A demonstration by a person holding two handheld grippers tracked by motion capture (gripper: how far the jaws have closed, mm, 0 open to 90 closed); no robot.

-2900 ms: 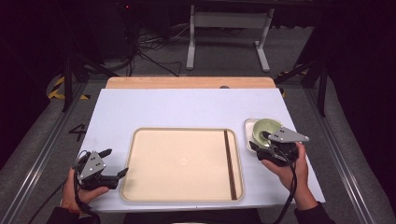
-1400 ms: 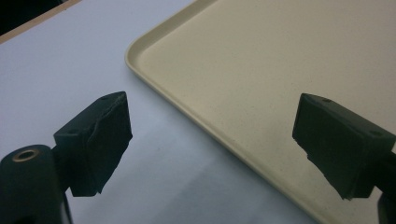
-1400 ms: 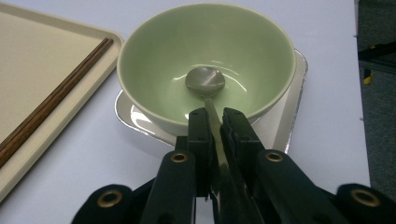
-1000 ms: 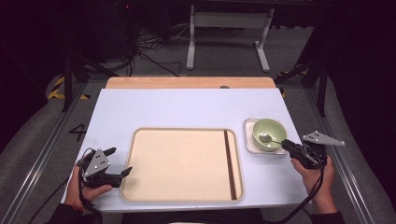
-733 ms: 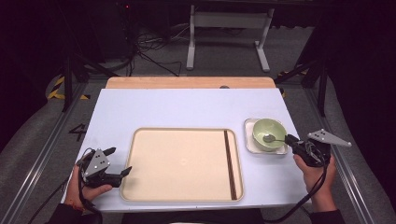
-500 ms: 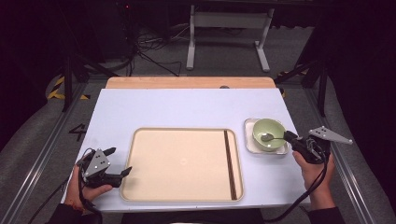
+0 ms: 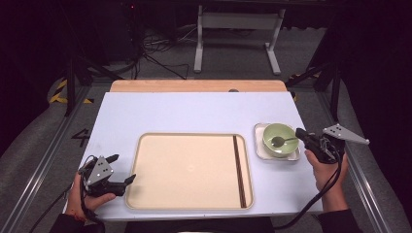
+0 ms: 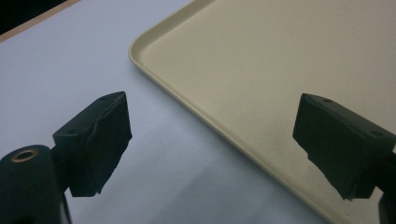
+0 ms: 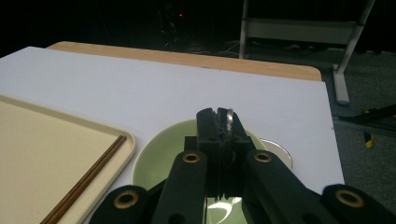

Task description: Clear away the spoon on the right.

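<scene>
Spoon point(image 7: 283, 141) in green bowl point(image 7: 275, 137) on small white plate point(image 7: 260, 151), right of tray point(image 7: 145, 194); right gripper point(image 7: 302, 136) pinching its handle. Left gripper point(image 7: 122, 170) spread, idle. Advice: lift handle slowly, level, clear of rim

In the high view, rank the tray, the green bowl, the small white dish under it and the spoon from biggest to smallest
1. Beige tray, by far the largest.
2. White dish, slightly wider than the bowl.
3. Green bowl.
4. Spoon, smallest, its handle held by the right gripper.
</scene>
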